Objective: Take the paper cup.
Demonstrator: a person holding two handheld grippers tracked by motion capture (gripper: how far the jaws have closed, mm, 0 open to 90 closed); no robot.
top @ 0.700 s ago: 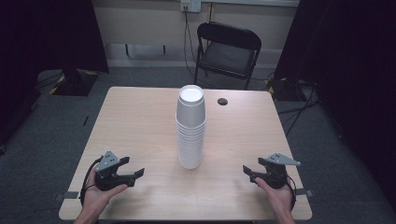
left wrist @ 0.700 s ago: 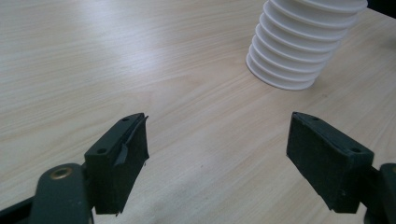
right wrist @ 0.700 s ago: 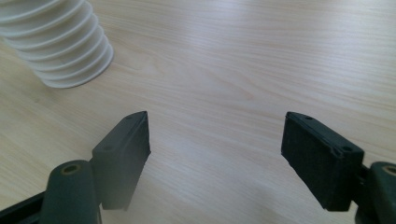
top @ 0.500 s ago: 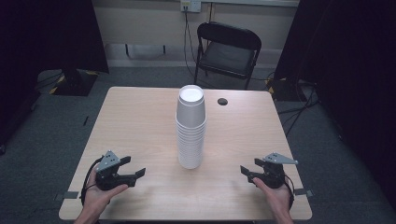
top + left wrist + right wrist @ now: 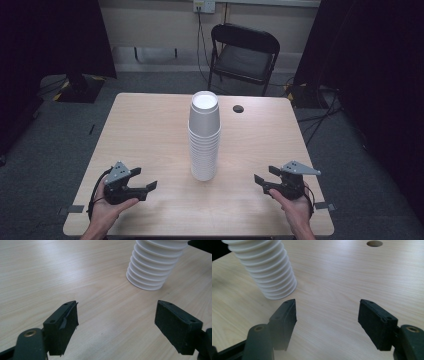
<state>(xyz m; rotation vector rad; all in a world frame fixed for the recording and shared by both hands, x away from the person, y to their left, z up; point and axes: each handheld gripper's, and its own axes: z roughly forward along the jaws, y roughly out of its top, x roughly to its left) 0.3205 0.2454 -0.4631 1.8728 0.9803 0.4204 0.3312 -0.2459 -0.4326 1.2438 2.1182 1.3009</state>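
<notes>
High view: a tall stack of white paper cups (image 5: pixel 204 137) stands upright at the middle of the wooden table (image 5: pixel 150 130), its long axis vertical and the open mouth of the top cup facing up. The left gripper (image 5: pixel 142 184) sits at about 8 o'clock from the stack, held by the left hand (image 5: pixel 107 207), with its jaws pointing toward 3 o'clock. The right gripper (image 5: pixel 261 181) sits at about 4 o'clock, held by the right hand (image 5: pixel 295 210), with its jaws pointing toward 9 o'clock. Both are well apart from the stack. A round hole (image 5: pixel 238 108) lies at 1 o'clock.

Left gripper view: the jaws stand released, bare table between them; the stack's ribbed base (image 5: pixel 152 267) stands at 1 o'clock.

Right gripper view: the jaws are spread with nothing between them; the stack (image 5: pixel 265 270) rises at 11 o'clock.
</notes>
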